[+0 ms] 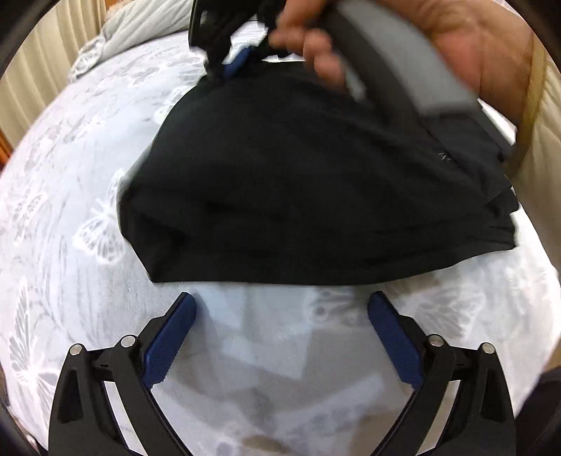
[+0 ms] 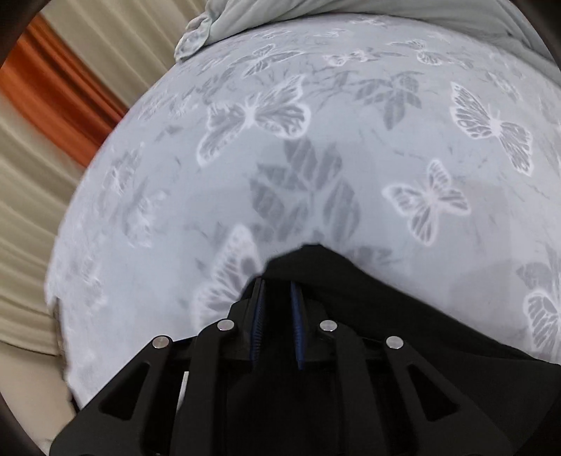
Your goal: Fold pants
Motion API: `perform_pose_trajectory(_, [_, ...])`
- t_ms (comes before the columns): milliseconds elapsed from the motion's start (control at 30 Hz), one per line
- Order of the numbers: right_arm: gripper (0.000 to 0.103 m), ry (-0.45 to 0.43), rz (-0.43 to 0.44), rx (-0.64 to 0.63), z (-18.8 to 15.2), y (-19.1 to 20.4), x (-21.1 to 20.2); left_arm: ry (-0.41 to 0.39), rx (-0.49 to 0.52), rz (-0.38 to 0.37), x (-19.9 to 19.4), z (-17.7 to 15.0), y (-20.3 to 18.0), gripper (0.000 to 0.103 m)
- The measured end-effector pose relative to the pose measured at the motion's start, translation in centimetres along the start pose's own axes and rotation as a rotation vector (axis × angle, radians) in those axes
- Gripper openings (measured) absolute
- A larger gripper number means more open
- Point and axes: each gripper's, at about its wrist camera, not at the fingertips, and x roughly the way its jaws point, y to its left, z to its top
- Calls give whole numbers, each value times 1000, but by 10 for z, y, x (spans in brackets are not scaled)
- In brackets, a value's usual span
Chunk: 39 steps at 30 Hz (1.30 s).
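Observation:
Black pants (image 1: pixel 298 193) lie folded in a thick bundle on the bed. My left gripper (image 1: pixel 282 298) is open just short of their near edge, its blue pads (image 1: pixel 171 336) wide apart with only the sheet between them. At the far end a hand (image 1: pixel 455 42) holds my right gripper (image 1: pixel 231 66), which pinches the bundle's far corner. In the right wrist view my right gripper (image 2: pixel 277 284) is shut on the black pants (image 2: pixel 368 298), with cloth bunched between its narrow blue pads (image 2: pixel 260 315) and draped over the fingers.
The bed wears a pale grey sheet with butterfly print (image 2: pixel 280 158). A grey pillow or blanket (image 2: pixel 315 17) lies at its far end. Beige curtains (image 2: pixel 52 196) and an orange strip (image 2: pixel 56 87) stand beyond the bed's left edge.

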Motion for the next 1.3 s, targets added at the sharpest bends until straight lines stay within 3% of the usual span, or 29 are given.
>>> perform_pose_trajectory(33, [21, -25, 4, -24, 3, 3, -12, -10, -36, -59, -7, 0, 6, 93])
perform_pose_trajectory(67, [27, -46, 4, -45, 6, 4, -26, -34, -113, -190, -19, 2, 17, 94])
perform_pose_trajectory(133, [75, -71, 11, -71, 13, 0, -42, -81, -214, -334, -32, 5, 35, 96])
perform_pose_trajectory(167, [79, -69, 7, -101, 19, 2, -43, -111, -269, -375, -37, 8, 47, 97])
perform_pose_trajectory(233, [77, -3, -30, -147, 27, -1, -29, -121, -436, -417, -31, 11, 76, 97])
perform_pose_trajectory(300, [75, 70, -52, -153, 36, -8, 0, -62, -633, -515, -8, 7, 102, 97])
perform_pose_trajectory(367, [60, 154, -59, -173, 33, -15, 25, -86, -785, -597, 6, 2, 121, 95])
perform_pose_trajectory(400, [48, 200, -42, -172, 28, -17, 39, -117, -828, -628, 6, -1, 125, 94])
perform_pose_trajectory(433, [24, 221, -16, -176, 25, -15, 44, -143, -839, -643, 5, -2, 127, 91])
perform_pose_trajectory(467, [20, 207, 0, -205, 23, -9, 40, -165, -834, -640, 5, -3, 128, 73])
perform_pose_trajectory(500, [16, 166, -2, -249, 23, -1, 28, -158, -829, -632, 11, -4, 128, 48])
perform_pose_trajectory(567, [13, 83, 54, -247, 28, 2, 6, -114, -880, -628, 26, -12, 137, 24])
perform_pose_trajectory(600, [12, 45, 72, -229, 30, -1, 0, -112, -890, -626, 29, -12, 139, 22])
perform_pose_trajectory(633, [12, 31, 48, -232, 31, -7, 5, -117, -882, -613, 28, -13, 135, 22])
perform_pose_trajectory(700, [14, 117, -35, -198, 25, -25, 49, -136, -818, -546, 22, -8, 125, 26])
perform_pose_trajectory(767, [21, 55, -19, -171, 22, -29, 46, -155, -779, -496, 16, -6, 114, 26])
perform_pose_trajectory(800, [29, 11, -12, -147, 23, -28, 26, -161, -740, -466, 10, -5, 108, 28])
perform_pose_trajectory(900, [29, -158, -16, -152, 6, -27, -50, -185, -703, -437, -11, -6, 102, 37])
perform_pose_trajectory(967, [30, -264, -68, -96, -29, -41, -113, -240, -718, -459, -30, -9, 104, 42])
perform_pose_trajectory(1033, [30, -298, -74, -3, -66, -61, -147, -277, -701, -481, -43, -5, 102, 49])
perform_pose_trajectory(1100, [32, -322, -137, 111, -114, -85, -168, -291, -675, -465, -48, -2, 98, 53])
perform_pose_trajectory(1200, [35, -234, -317, 240, -175, -114, -167, -271, -682, -425, -48, -12, 91, 66])
perform_pose_trajectory(1267, [37, -159, -293, 313, -204, -129, -154, -250, -670, -406, -44, -13, 85, 69])
perform_pose_trajectory(1300, [44, -144, -280, 321, -209, -131, -150, -249, -652, -403, -43, -12, 82, 70])
